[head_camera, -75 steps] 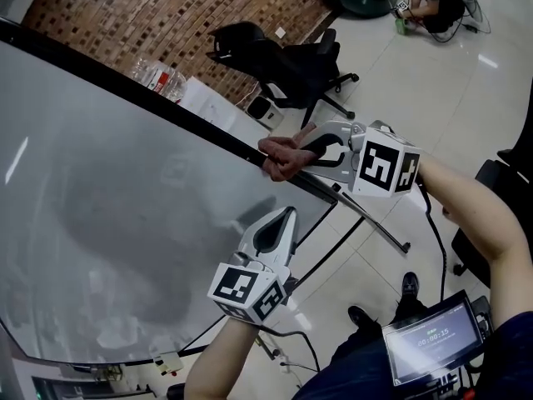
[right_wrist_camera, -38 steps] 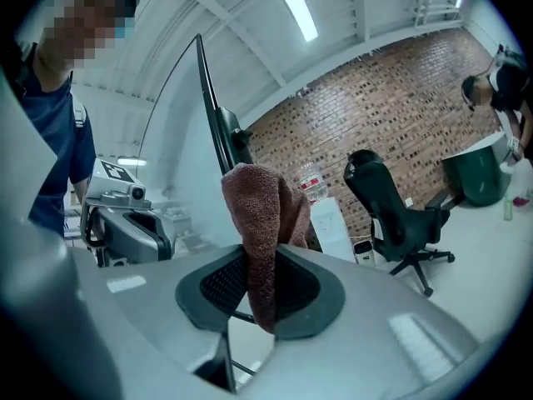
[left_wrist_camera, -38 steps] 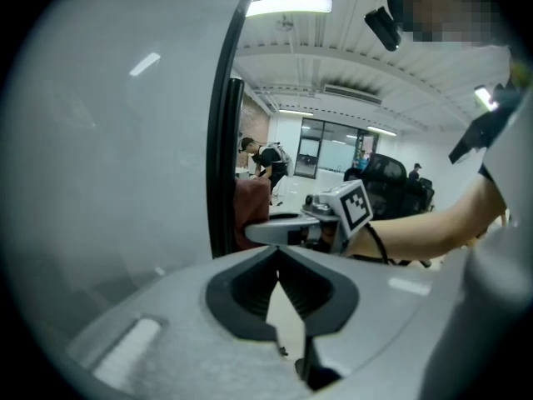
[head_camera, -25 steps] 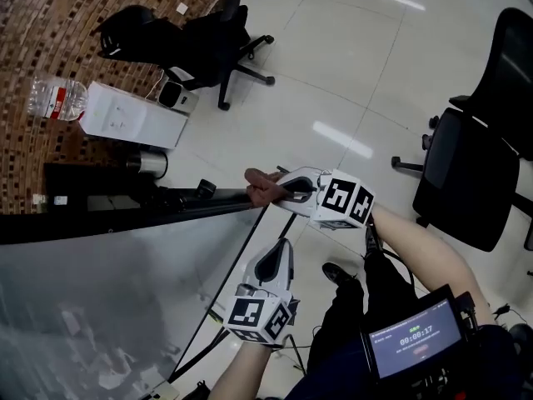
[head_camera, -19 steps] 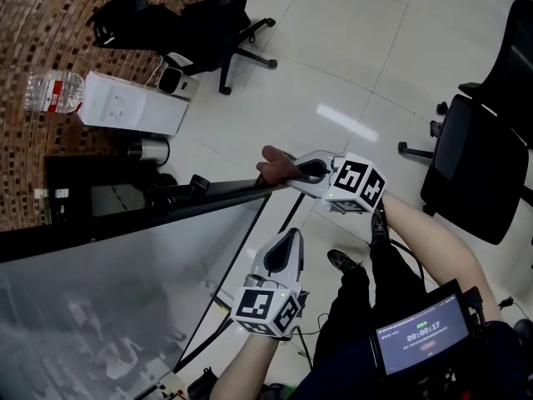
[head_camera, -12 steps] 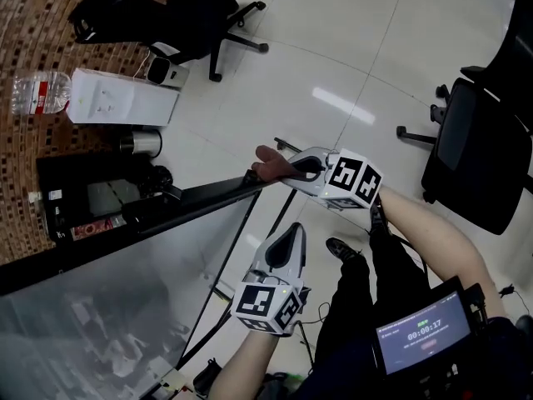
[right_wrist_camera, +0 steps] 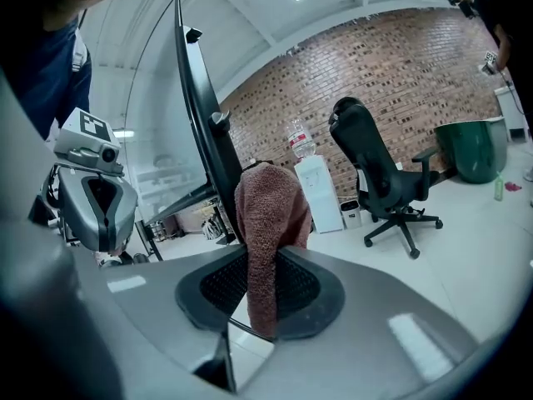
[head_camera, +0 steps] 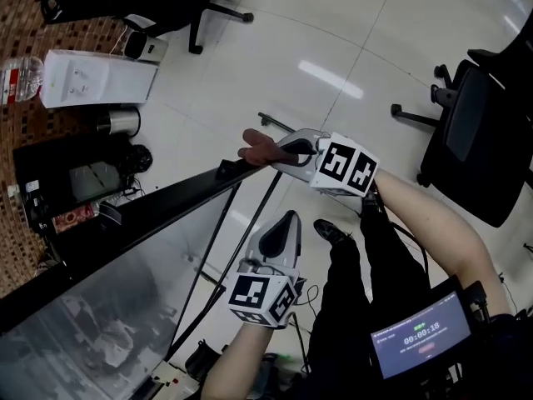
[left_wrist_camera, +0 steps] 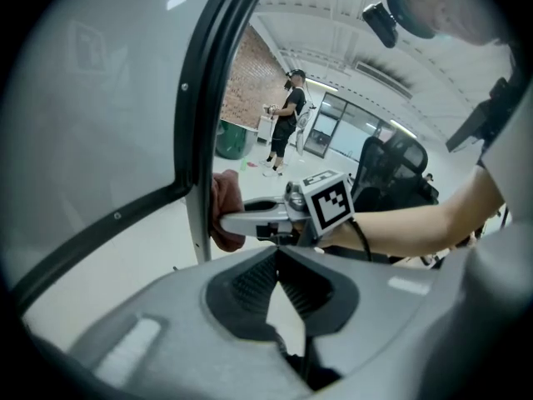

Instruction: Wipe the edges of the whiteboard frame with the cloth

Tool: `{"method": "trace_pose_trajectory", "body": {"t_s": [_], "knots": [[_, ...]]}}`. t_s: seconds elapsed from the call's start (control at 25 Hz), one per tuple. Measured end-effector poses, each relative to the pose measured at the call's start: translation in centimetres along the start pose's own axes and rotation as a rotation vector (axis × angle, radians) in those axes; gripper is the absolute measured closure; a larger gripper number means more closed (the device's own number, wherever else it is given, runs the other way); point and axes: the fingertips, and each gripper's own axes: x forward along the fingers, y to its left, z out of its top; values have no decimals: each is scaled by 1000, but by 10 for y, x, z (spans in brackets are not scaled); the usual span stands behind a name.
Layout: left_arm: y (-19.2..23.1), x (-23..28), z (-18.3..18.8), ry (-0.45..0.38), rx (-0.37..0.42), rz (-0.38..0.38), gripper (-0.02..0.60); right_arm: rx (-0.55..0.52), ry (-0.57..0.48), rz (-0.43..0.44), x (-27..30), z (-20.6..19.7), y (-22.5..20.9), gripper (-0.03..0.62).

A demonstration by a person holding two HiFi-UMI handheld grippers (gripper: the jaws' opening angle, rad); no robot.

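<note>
Down on glossy white floor tiles [head_camera: 358,48], black office chair [head_camera: 479,123] at right, brick wall [right_wrist_camera: 400,65] beyond. Lower left, hazy grey whiteboard [head_camera: 92,323] in a slim black frame [head_camera: 150,211]. At centre, fuzzy reddish-brown cloth [head_camera: 260,150] bunched against the frame's right end, clamped in the right gripper [head_camera: 287,147] jaws. Just below, left gripper [head_camera: 286,223] jaws closed together, empty.

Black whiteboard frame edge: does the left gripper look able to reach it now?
Probably yes. The shut, empty left gripper hangs near the black whiteboard frame with only open air between. The reddish-brown fluffy cloth is in the right gripper, though.
</note>
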Motion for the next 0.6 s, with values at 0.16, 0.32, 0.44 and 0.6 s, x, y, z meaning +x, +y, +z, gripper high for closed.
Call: {"method": "trace_pose_trajectory", "body": {"t_s": [0.16,0.32,0.44,0.6], "knots": [[10,11,-13,16,-5,-4,578,-3,16,-2,6,-15,-6,526],[21,19,-26,34,5,0,578,-7,16,-14,10,-26,-12,526],[31,26,-37,40,9,10,578,-9,13,-8,16,-33,-17,526],[45,37,-52,54,7,13,578,17,16,17,23,-45,-23,526]]}}
